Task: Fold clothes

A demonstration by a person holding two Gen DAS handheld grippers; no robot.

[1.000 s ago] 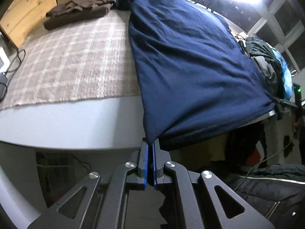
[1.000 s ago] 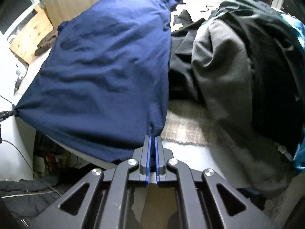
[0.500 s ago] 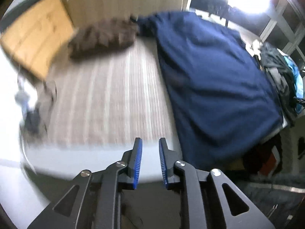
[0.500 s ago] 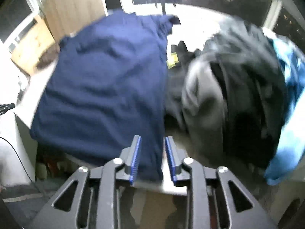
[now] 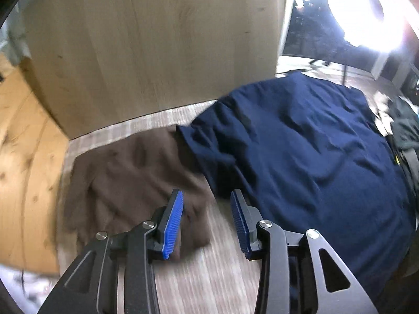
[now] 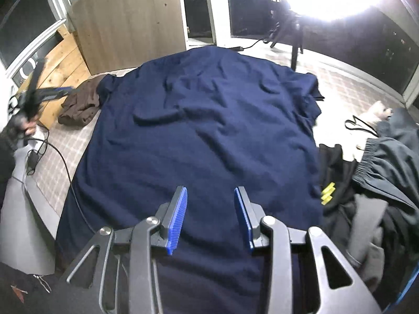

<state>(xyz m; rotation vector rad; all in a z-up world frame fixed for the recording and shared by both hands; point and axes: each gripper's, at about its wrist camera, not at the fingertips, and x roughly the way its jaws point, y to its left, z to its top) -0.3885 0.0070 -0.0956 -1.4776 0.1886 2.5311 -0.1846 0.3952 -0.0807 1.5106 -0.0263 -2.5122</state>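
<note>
Nearest, the right gripper (image 6: 209, 217) hangs over the near part of the navy shirt (image 6: 214, 130) and the left gripper (image 5: 207, 219) over the checked blanket (image 5: 209, 274); both are opening their jaws, with nothing between them. The shirt lies spread flat on the blanket, no fold visible yet. Farther left a brown garment (image 5: 125, 183) lies bunched, and more clothes (image 6: 371, 198) are heaped on the right, so most work seems left.

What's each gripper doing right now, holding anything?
Left gripper: jaws opening, empty, above the crumpled brown garment.
Right gripper: jaws opening, empty, over the spread navy-blue shirt.
</note>
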